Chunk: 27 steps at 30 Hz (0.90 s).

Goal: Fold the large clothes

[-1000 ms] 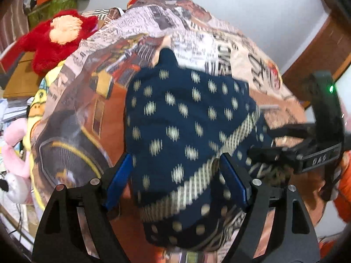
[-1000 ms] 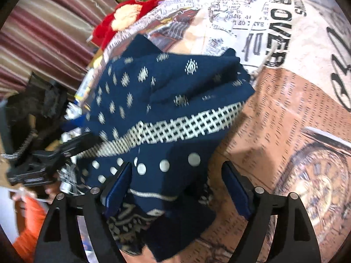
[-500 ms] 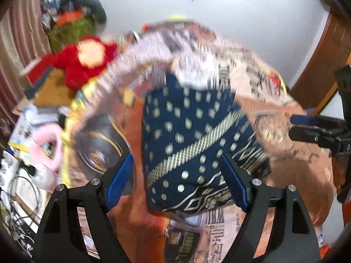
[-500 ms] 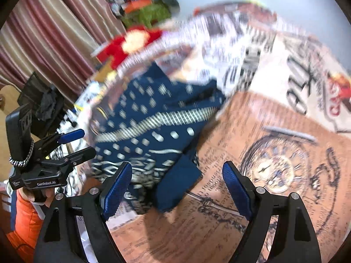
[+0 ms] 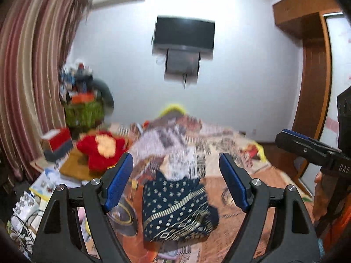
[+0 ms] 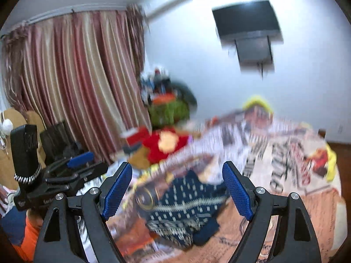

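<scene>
Curtain [image 5: 28, 83]: striped folds well left of the garment, cut off by my left camera's rim.
Clutter by the curtain: boxes, papers and cables left of the garment; too smeared for me to name singly.
Red plush toy [image 5: 101, 151]: up and to the left of the garment, at the bed's edge; its face is only a pale blob.
My left gripper [image 5: 176, 180]: fingers spread wide with nothing between the blue pads; I grip nothing. In the right wrist view it shows at [image 6: 87, 164], left of the garment, its base cut off by my own finger.
Garment [image 5: 177, 208]: folded navy cloth with pale dots and gold bands, lying on the bedsheet [image 5: 263, 175], apart from both my grippers. Its lower edge is lost in blur and its right corner looks loosely tucked. In the right wrist view [image 6: 186, 203] the pattern is smeared.
Bedsheet print: newspaper lettering beyond the garment, unreadable through the blur.
Television [image 5: 184, 34]: on the wall far above the garment; the box beneath it is ghosted double.
My right gripper [image 6: 177, 185]: fingers wide apart, holding nothing. In the left wrist view only one fingertip [image 5: 291, 135] shows, right of the garment.
</scene>
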Motion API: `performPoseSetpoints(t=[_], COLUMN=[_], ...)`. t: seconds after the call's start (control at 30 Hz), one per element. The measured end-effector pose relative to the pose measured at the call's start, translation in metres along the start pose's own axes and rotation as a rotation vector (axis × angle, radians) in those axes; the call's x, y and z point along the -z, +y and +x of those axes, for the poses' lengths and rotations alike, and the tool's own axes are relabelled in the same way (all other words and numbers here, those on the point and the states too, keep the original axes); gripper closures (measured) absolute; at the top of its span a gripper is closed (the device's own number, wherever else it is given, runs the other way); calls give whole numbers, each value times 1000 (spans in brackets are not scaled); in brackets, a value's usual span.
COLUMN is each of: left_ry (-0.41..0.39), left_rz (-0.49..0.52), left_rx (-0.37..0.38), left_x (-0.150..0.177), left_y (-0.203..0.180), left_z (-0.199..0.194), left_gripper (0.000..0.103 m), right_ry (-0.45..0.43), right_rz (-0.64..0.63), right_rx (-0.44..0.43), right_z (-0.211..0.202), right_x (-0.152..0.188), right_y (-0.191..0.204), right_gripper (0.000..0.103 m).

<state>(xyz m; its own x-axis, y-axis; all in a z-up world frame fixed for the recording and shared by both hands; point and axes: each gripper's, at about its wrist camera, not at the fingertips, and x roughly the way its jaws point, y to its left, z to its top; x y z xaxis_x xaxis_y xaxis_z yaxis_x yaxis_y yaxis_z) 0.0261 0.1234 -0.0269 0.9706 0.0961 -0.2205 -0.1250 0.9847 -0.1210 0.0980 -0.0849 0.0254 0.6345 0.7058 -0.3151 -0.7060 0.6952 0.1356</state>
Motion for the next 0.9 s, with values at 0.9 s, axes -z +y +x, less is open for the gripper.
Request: performPoseSetpoints(t=[0.9], left_ry=[-66], left_rz=[-61], left_rx=[-91], left_x=[33], left_y=[-5], left_z=[-45], left_gripper=[21], right_ry=[-134], right_rz=[-5], right_rx=[117], right_z=[-67], right_x=[39], right_y=[48], right_gripper=[9])
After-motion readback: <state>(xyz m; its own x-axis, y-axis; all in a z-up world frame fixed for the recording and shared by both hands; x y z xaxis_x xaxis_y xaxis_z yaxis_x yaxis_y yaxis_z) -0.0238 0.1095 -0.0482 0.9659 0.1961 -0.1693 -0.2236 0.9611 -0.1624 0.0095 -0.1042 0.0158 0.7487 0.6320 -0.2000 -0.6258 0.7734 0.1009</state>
